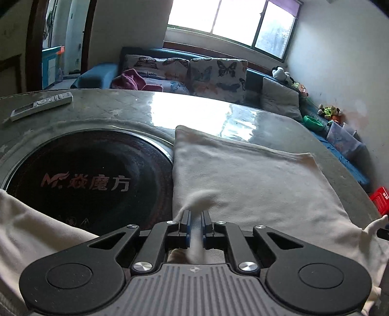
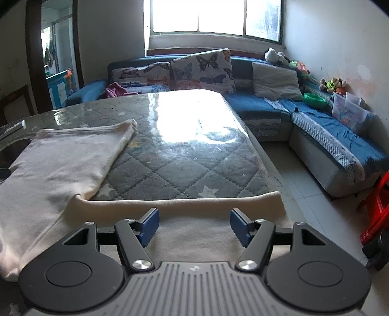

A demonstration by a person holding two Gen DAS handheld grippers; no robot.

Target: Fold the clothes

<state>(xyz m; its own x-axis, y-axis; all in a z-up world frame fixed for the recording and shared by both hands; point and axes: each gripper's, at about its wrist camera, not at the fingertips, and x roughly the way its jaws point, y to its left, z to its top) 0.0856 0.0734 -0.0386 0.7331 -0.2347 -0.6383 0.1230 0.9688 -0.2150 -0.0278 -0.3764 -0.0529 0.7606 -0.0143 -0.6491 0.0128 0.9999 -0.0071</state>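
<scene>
A cream garment (image 1: 255, 175) lies spread on a quilted grey table (image 2: 175, 155) under a clear glossy cover, in a living room with a blue sofa (image 2: 316, 126) and butterfly cushions (image 2: 201, 70) beneath a bright window (image 2: 214, 17). The left gripper (image 1: 195, 216) is clamped on a pinched-up fold of the cloth, which rises between its blue pads (image 1: 186, 218) and pokes out ahead of the tips. To its left, part of the garment overlaps a round black hotplate (image 1: 92, 179) set into the table; a remote (image 1: 41, 105) rests near the far edge. The right gripper (image 2: 194, 227) hovers with jaws spread wide just above a sleeve (image 2: 194, 206) stretched toward the table's right edge, holding nothing.
</scene>
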